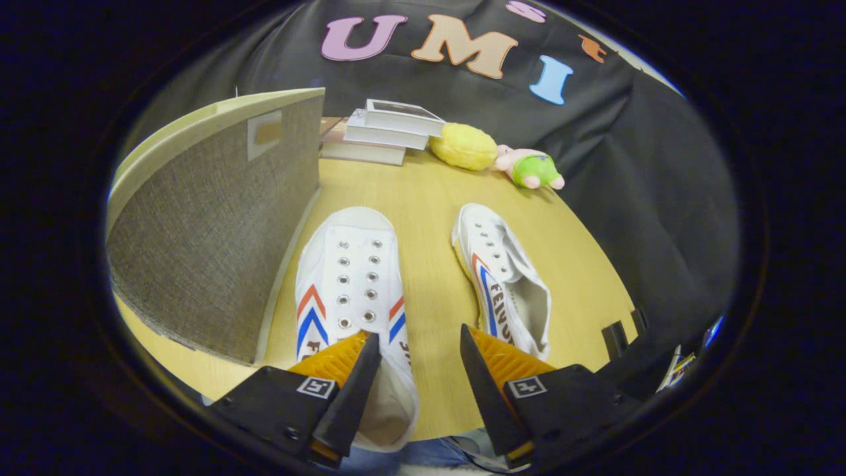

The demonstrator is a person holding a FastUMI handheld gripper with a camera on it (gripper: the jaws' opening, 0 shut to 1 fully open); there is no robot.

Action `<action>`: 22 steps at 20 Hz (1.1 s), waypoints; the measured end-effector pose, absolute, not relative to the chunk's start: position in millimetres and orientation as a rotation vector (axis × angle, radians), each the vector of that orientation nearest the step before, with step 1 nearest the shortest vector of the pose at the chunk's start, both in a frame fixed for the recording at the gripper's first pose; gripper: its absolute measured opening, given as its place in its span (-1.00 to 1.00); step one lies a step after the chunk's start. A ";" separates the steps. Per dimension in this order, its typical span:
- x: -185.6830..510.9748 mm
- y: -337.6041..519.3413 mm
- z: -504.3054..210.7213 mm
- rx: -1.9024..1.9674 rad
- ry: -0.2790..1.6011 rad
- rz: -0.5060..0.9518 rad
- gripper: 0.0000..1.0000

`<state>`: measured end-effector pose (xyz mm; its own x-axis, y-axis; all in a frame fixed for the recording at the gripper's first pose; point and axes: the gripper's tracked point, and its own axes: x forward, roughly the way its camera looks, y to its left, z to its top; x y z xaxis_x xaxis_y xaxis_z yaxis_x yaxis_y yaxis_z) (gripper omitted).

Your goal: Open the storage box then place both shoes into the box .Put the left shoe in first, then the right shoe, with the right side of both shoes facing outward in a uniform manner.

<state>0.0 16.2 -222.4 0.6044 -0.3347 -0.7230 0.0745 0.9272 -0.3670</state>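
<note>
Neither shoe is in the storage box [211, 225] yet: the tongs [420, 360] hang wide open and empty above the left shoe [353, 284], with the right shoe [505, 284] beside it on the surface [429, 211].

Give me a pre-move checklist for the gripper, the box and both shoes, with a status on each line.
1. Gripper open, holding nothing: ok; fingers apart, bare table between the tips.
2. Storage box open: cannot tell; a closed-looking grey fabric face shows beside the shoes, the top is out of sight.
3. Shoe nearer the box reachable: ok; it lies flat, its heel passing under one finger.
4. Other shoe clear of the first: ok; a strip of table separates them.
5. Which shoe is the left one: cannot tell for sure.
6. Clutter out of the way: ok; books and plush toys sit far beyond the shoes.
</note>
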 end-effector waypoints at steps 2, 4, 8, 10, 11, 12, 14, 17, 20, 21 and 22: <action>3.7 24.5 -227.3 -0.302 0.865 -0.207 0.02; 2.0 35.1 -234.0 -0.314 0.895 -0.192 -0.33; 0.7 36.4 -230.8 -0.417 0.962 -0.274 -0.51; 0.4 40.1 -232.0 -0.400 0.959 -0.290 -0.69; 2.3 38.5 -229.6 -0.409 0.939 -0.295 -0.78; 2.0 39.6 -228.6 -0.407 0.920 -0.311 -0.84; 4.6 40.0 -222.5 -0.427 0.854 -0.329 -0.94; 11.9 45.7 -196.3 -0.499 0.744 -0.345 -0.94; 18.5 40.4 -159.9 -0.665 0.662 -0.411 -0.94; 18.5 34.4 -148.5 -0.740 0.645 -0.444 -0.94; 17.8 27.4 -135.3 -0.817 0.630 -0.479 -0.94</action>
